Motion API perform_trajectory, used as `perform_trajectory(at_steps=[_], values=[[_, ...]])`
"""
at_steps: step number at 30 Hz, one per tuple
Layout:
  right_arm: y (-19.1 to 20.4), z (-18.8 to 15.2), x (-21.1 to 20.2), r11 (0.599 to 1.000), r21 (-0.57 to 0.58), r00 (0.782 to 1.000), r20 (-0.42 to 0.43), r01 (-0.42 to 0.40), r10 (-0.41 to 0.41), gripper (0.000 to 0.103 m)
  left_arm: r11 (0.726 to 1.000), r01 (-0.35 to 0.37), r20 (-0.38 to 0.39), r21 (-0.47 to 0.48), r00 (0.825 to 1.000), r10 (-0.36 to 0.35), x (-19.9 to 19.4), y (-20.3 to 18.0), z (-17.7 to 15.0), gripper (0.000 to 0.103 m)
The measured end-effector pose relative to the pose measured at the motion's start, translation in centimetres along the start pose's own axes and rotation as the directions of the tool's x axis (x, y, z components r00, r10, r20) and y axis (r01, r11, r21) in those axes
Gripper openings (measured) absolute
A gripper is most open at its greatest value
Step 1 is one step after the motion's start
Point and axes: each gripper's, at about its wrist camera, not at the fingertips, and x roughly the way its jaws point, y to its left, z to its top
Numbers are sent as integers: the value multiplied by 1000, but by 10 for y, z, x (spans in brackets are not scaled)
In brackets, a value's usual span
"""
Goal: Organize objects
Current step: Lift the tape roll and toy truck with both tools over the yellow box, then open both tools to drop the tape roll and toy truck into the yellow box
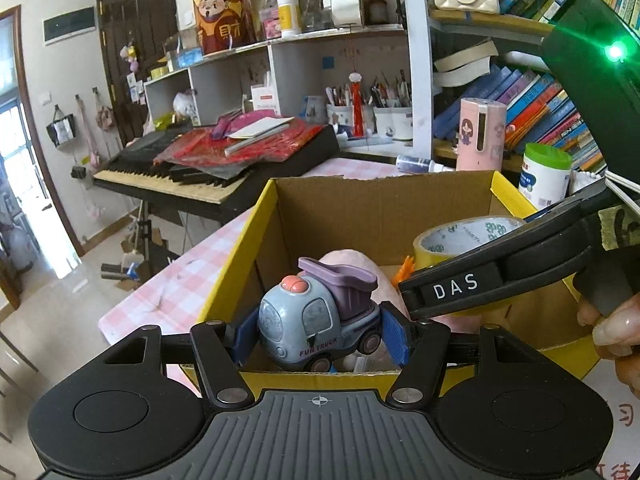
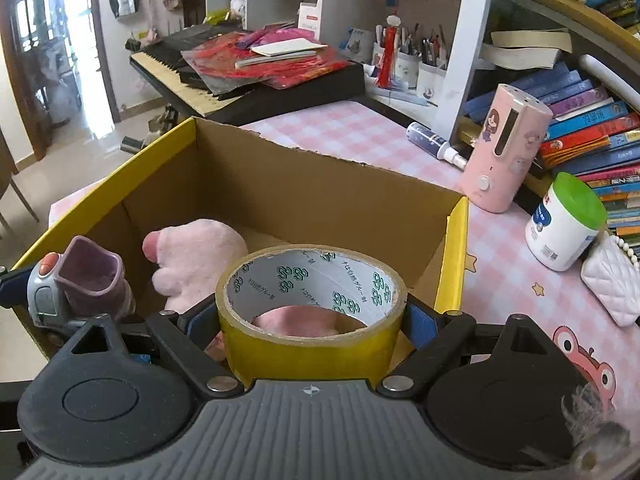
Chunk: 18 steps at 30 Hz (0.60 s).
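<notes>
Pink-checked table (image 2: 360, 132) carries box (image 2: 320, 184), jar (image 2: 564, 224), perhaps humidifier (image 2: 508, 148).

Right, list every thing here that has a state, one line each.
left hand-held gripper: shut on toy truck
toy truck: held upright over the box's near edge
right hand-held gripper: shut on tape roll
tape roll: held above the box, hole up
cardboard box: open
pink plush: lying inside the box
green-lidded jar: upright, lid on

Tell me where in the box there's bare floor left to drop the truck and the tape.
Bare cardboard shows along the back wall of the box, right of the pink plush, behind the tape roll. The near-left corner is crowded: plush plus toy truck in the left gripper. Right gripper holds the tape.
</notes>
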Motion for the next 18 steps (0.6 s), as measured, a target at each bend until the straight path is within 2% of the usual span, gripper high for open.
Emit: perform_trajectory(at_steps=[10, 18], values=[[2, 1, 3, 1000, -19, 1000, -21, -10, 10, 91, 1000, 2, -4, -26, 1000, -2, -1, 2, -2, 64], [0, -1, -5, 1000, 12, 1000, 1, -22, 22, 91, 1000, 4, -5, -29, 1000, -4, -2, 2, -3, 64]])
